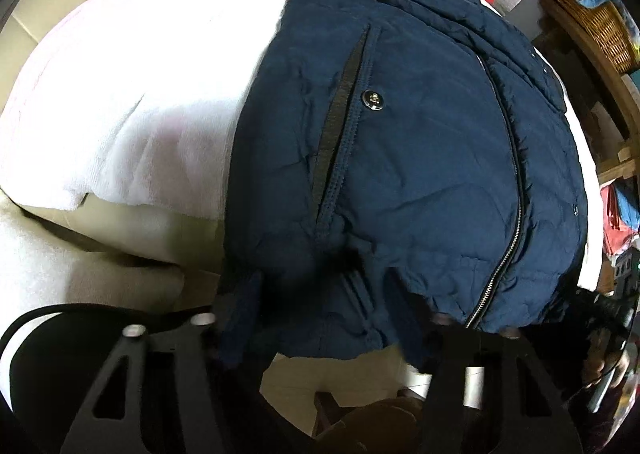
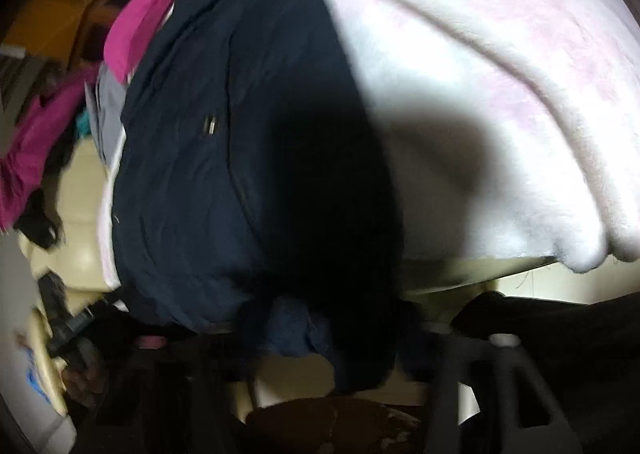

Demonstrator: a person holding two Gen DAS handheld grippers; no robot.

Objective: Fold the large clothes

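Just one navy jacket (image 1: 420, 158), two tools.

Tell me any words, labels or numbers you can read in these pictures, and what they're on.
None can be read.
Snap button on the navy jacket: any embossing is too small to read.
Blue marks on the white object at the right wrist view's lower left edge: too blurred to read.

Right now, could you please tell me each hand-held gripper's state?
Left hand-held gripper: open, fingers straddling the navy jacket hem.
Right hand-held gripper: cannot tell; blurred and dark.
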